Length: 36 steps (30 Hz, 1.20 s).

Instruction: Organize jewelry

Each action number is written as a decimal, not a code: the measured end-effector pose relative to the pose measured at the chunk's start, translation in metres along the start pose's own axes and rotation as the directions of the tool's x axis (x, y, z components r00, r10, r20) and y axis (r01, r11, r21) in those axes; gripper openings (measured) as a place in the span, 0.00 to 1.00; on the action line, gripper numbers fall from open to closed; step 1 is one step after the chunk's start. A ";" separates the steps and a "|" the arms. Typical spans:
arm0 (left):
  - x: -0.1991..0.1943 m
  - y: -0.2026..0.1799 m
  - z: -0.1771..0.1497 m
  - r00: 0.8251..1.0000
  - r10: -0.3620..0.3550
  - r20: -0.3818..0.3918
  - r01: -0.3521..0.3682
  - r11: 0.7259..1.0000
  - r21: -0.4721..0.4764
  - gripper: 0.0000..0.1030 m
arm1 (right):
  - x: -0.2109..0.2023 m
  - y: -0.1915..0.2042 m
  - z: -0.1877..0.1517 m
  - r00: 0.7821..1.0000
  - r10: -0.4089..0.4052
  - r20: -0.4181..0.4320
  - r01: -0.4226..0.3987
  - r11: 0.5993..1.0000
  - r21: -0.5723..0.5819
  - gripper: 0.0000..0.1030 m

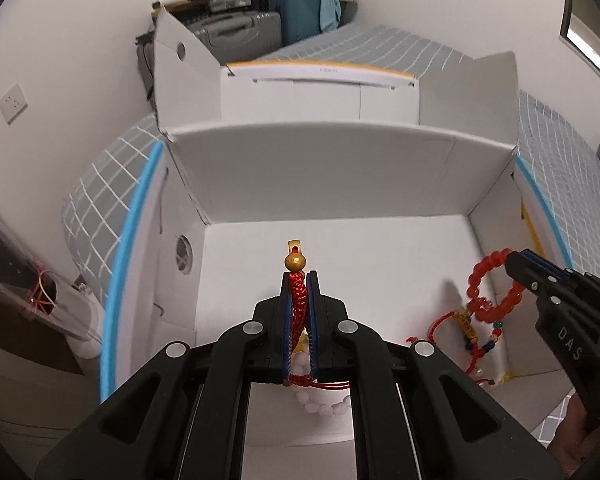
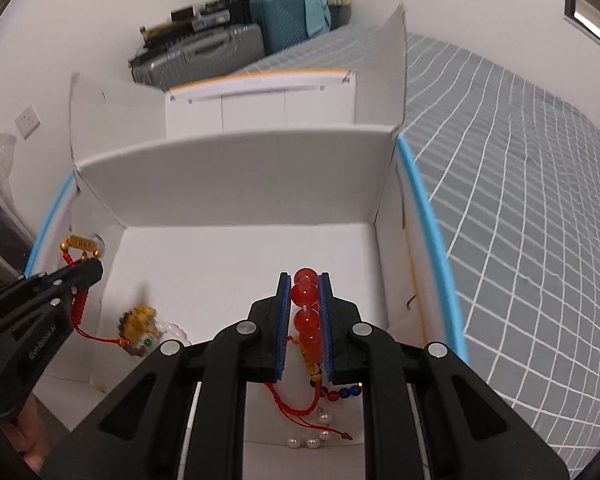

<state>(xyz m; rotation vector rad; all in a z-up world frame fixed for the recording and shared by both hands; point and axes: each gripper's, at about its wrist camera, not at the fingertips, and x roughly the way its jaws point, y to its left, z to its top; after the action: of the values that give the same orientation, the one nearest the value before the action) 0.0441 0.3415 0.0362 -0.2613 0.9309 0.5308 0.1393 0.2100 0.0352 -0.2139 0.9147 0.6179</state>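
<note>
My left gripper (image 1: 300, 276) is shut on a red braided cord bracelet (image 1: 299, 302) with a gold bead and charm above the tips; it also shows in the right wrist view (image 2: 82, 244), held by the left gripper (image 2: 94, 270). My right gripper (image 2: 305, 280) is shut on a red bead bracelet (image 2: 305, 294), seen from the left wrist view (image 1: 496, 292) with the right gripper (image 1: 518, 266) on it. Both hang over the open white box (image 1: 340, 168). A pale pink bead bracelet (image 1: 320, 404) lies under the left gripper. A pearl strand (image 2: 312, 438) lies under the right one.
A gold charm bracelet with clear beads (image 2: 142, 330) lies at the box floor's left. A red cord with coloured beads (image 1: 466, 326) hangs by the red beads. The box sits on a grey checked bed (image 2: 520, 200). Suitcases (image 2: 228, 48) stand behind.
</note>
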 end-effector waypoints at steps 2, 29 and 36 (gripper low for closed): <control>0.007 0.005 0.000 1.000 0.008 -0.018 -0.008 1.000 -0.012 0.06 | 0.006 0.002 -0.002 1.000 -0.005 -0.014 0.004 1.000 -0.010 0.12; -0.054 0.010 -0.006 0.984 0.084 0.159 -0.081 0.996 -0.021 0.90 | -0.047 0.002 0.007 0.991 0.052 0.119 -0.055 0.998 0.018 0.89; -0.097 0.020 -0.026 0.970 0.057 0.237 -0.050 0.998 -0.037 0.95 | -0.091 0.006 -0.007 0.981 0.005 0.194 -0.009 1.000 0.019 0.93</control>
<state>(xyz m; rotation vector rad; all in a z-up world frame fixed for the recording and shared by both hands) -0.0312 0.3160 0.1006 -0.1954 0.6983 0.6126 0.0901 0.1755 0.1035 -0.1297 0.7334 0.6244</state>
